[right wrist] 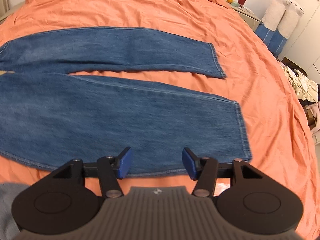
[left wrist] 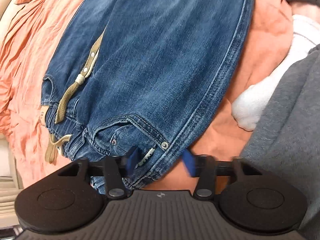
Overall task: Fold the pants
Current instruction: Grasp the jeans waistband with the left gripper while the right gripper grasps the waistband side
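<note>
Blue jeans (right wrist: 112, 116) lie flat on the orange bedsheet (right wrist: 160, 8), legs side by side and hems to the right. In the left wrist view I see the jeans' waist end (left wrist: 152, 64) with a tan drawstring (left wrist: 66, 98) and a front pocket. My left gripper (left wrist: 161, 163) is open, its blue pads astride the waistband's side seam at the pocket corner. My right gripper (right wrist: 156, 163) is open, its pads just above the near leg's lower edge, close to the hem.
A grey-clad person (left wrist: 288, 132) and a white cloth (left wrist: 252, 104) are at the right of the left wrist view. Beside the bed on the right stand two plush llamas (right wrist: 284, 6), a nightstand (right wrist: 246, 10) and a heap of clothes (right wrist: 300, 84).
</note>
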Available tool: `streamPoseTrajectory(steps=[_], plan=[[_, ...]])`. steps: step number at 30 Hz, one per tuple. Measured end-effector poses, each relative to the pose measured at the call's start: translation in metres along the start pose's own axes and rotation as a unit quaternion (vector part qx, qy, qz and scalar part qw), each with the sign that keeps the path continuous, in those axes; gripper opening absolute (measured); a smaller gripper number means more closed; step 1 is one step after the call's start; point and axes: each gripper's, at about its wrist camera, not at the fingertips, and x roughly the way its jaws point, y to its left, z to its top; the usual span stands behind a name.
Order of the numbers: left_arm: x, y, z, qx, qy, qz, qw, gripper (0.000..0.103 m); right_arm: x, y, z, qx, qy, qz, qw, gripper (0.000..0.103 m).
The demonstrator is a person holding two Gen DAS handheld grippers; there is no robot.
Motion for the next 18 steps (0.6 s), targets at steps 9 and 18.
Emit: streamPoseTrajectory(steps=[9, 18], plan=[[-0.048, 0.027, 0.009, -0.194, -0.076, 0.090, 0.9740, 0.010, -0.005, -0.027, -0.036, -0.196, 0.022, -0.009, 0.980, 0.035], [-0.075, 0.062, 0.029, -0.310, -0.091, 0.135, 0.9366, 0.006, 0.059, 0.004, -0.094, -0.418, -0.012, -0.067, 0.906, 0.032]])
